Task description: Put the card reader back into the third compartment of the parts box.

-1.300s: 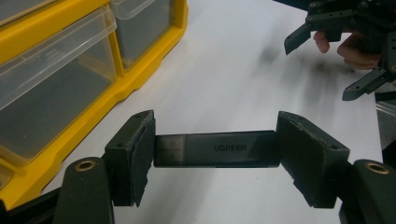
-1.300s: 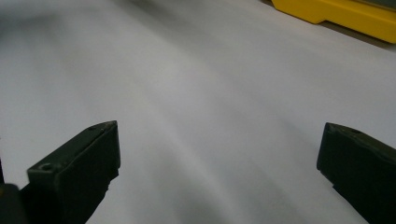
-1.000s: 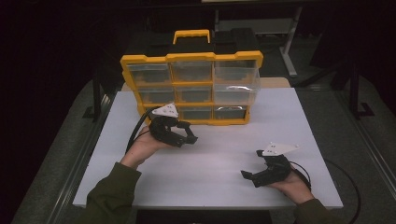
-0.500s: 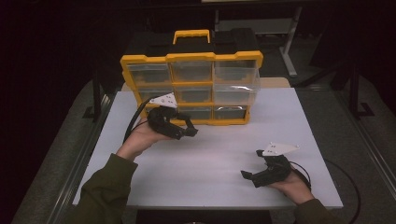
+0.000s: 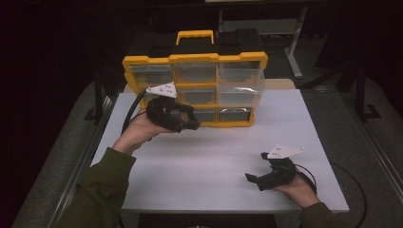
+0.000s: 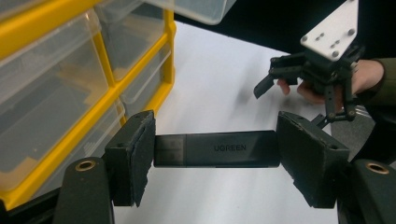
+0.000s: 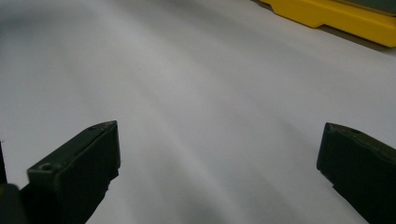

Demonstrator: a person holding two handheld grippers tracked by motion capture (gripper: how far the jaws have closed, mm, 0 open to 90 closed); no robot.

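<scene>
Since a second ago the left gripper [image 5: 190, 124] has risen from the counter [image 5: 214, 156] toward the yellow drawer cabinet [image 5: 195, 59]. The black UGREEN stick [image 6: 217, 149] lies crosswise between its jaws, long axis running jaw to jaw, clamped at both ends, just in front of the lower drawers [image 6: 56, 93]. The right gripper [image 5: 259, 179] rests low on the counter well apart, jaws wide with nothing between.

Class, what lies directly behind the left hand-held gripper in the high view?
The yellow drawer organizer stands behind the left hand-held gripper. The gripper and hand hide its lower left drawers, so their contents cannot be seen.
</scene>
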